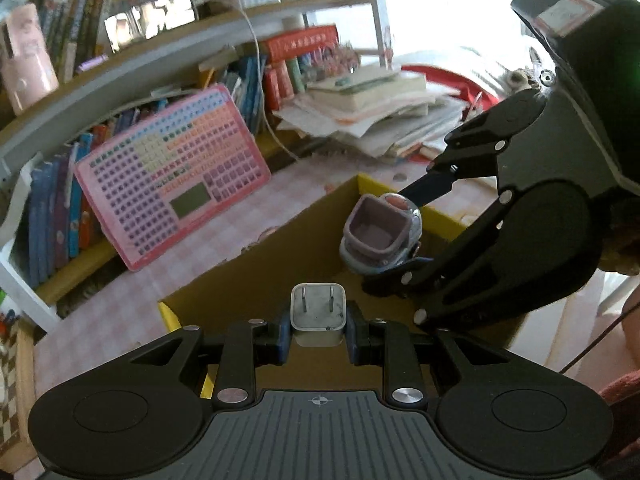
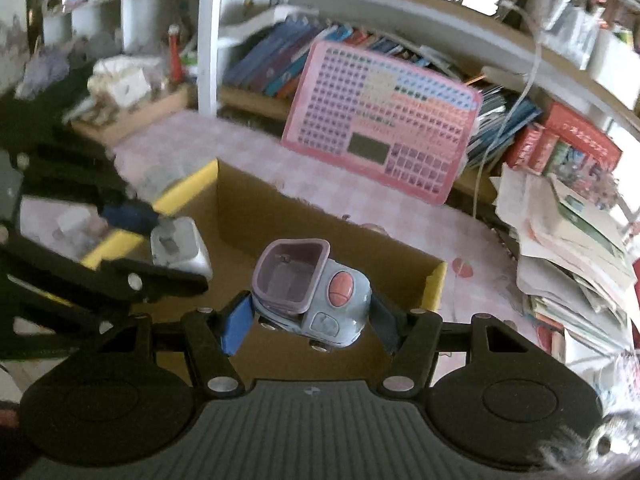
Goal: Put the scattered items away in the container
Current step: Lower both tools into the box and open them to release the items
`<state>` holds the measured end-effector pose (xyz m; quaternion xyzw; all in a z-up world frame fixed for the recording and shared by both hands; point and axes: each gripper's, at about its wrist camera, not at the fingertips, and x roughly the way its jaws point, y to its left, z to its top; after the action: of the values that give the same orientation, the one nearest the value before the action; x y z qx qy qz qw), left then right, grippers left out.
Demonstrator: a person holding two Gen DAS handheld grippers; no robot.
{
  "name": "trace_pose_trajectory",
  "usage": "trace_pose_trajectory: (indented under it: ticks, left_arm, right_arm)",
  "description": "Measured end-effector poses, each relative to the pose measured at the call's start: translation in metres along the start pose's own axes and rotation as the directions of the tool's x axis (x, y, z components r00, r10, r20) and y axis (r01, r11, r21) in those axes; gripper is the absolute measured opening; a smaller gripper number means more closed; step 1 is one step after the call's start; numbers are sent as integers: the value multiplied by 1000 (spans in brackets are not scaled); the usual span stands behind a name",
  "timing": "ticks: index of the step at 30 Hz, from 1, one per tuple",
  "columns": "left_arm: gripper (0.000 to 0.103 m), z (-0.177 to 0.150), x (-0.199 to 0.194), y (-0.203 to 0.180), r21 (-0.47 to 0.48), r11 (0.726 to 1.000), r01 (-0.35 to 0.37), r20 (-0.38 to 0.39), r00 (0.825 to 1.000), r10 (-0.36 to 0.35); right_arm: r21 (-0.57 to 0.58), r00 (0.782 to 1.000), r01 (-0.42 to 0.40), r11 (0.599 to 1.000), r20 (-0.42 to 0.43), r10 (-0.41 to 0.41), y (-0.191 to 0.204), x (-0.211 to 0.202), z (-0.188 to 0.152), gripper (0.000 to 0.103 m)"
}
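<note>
My left gripper (image 1: 319, 330) is shut on a white plug adapter (image 1: 319, 312), prongs facing the camera, held over the open cardboard box (image 1: 256, 264) with yellow rims. My right gripper (image 2: 310, 316) is shut on a blue toy truck with a purple bucket (image 2: 310, 298), also held over the box (image 2: 320, 216). In the left wrist view the right gripper (image 1: 400, 236) and the truck (image 1: 380, 236) hang above the box's far side. In the right wrist view the left gripper (image 2: 160, 244) and the adapter (image 2: 182, 250) show at the left.
The box stands on a pink checked tablecloth (image 2: 340, 196). A pink keyboard-like toy board (image 2: 384, 128) leans against shelved books (image 2: 272, 64). A messy stack of books and papers (image 2: 572, 248) lies right of the box. A wooden tray of small things (image 2: 132, 108) sits at the far left.
</note>
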<state>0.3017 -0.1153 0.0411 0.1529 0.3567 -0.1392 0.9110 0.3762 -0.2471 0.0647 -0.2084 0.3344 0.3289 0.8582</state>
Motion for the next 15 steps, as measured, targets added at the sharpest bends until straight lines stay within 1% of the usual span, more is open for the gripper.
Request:
trace_pose_trajectory:
  ticks: [3,5,9,12,15]
  left_arm:
    - [25,-1,20,9,6,1000,6,-47,999,-6]
    - [25,-2,30,14,13,1000,10,-73,997,-9]
    - [25,-6,48,23,-5,999,33,-118,992,-33]
    - [25,-9,61,25,6,999,41,-151,988,-40]
    - [25,-14,68,22,25,999,47,-174,984,-42]
  right_arm:
    - [-36,998,-21,999,-54,19,0,21,1,61]
    - [-87,996,-34,996,-90,26,2,33,-1,61]
    - [-175,988,-60,983,-152,33,6,52,-4,61]
    - [-223,980,-79,972,-193,35,7,64,-5,61]
    - [-247,973,-92,965,-229,34,7,74,-7,61]
